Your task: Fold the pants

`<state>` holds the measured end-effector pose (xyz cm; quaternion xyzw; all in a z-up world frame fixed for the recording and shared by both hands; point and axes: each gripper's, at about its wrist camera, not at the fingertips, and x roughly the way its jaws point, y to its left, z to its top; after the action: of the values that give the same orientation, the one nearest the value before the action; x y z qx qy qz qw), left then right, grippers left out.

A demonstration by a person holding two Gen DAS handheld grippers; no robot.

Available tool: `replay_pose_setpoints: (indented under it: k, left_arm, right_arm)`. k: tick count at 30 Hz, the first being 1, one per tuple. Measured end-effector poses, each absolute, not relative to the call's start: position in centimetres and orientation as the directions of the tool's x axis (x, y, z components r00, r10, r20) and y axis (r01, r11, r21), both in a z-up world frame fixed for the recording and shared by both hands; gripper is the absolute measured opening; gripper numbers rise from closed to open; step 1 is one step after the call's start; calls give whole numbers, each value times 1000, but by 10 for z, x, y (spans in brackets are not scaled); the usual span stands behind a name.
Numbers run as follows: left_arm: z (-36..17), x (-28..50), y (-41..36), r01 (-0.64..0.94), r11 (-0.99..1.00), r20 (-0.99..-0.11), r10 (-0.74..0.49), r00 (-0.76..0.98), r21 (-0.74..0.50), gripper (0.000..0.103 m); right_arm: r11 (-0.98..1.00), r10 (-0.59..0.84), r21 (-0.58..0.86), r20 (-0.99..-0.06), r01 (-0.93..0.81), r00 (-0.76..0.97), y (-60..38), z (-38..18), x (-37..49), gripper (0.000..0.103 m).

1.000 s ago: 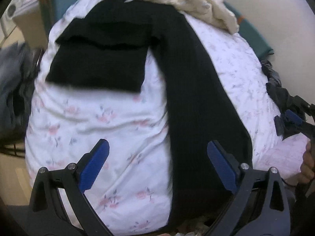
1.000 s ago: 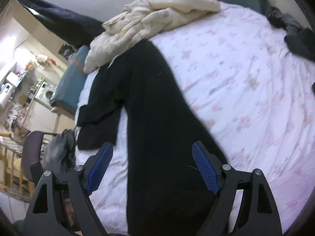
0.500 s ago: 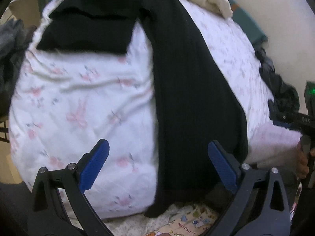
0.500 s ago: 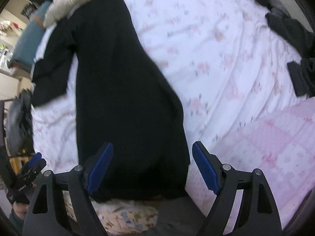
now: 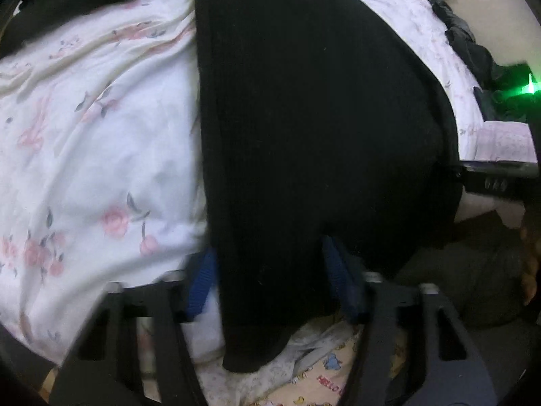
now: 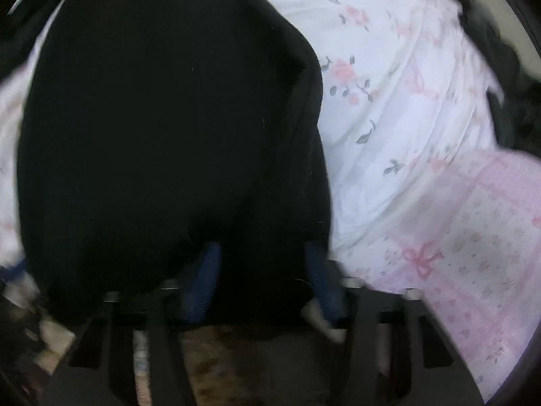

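Both grippers, left point(image 5: 270, 280) and right point(image 6: 262, 275), closing on the pants point(image 5: 314, 118) hem at the bed point(image 5: 101, 155) edge; sheet could get pinched too.

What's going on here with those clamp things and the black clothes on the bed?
A person is holding a two-finger gripper in each hand and starting to fold a pair of black pants spread on a floral bedsheet. Both grippers are at the near hem. The left gripper is closing with the hem's left corner between its blue pads, and the right gripper is closing on the right corner. Nothing has been lifted or folded over yet.
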<state>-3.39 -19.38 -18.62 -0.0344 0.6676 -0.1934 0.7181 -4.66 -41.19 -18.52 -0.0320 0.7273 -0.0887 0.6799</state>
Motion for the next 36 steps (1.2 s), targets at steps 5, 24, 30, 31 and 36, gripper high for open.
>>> replay_pose_setpoints:
  k: [5,24,30,31,36]
  left_arm:
    - [-168,-32,-170,176,894,-905,-423,36,-411,6]
    - [-22,113,-98,147,816,-788,-578,213,-559,6]
    - [-18,234,-128,189,882,-839,-469,276,-431,6]
    - [-26,257,-130,194,891,-848,-451,277,-410,6]
    - [-99,368,-153,107,941,-924,-335,184,-320,8]
  right_arm:
    - [984,-67,-52,-994,168,84,-432,-134,-58,3]
    - [698,459,703,-585,136,669,-524,12,30,3]
    - [746,448,658,-610,103,653,-503,-4,171,3]
    - [757,436,645,-620,107,652,-502,-10,192,3]
    - [792,373,573,-725,208,579,-508,-71,300,3]
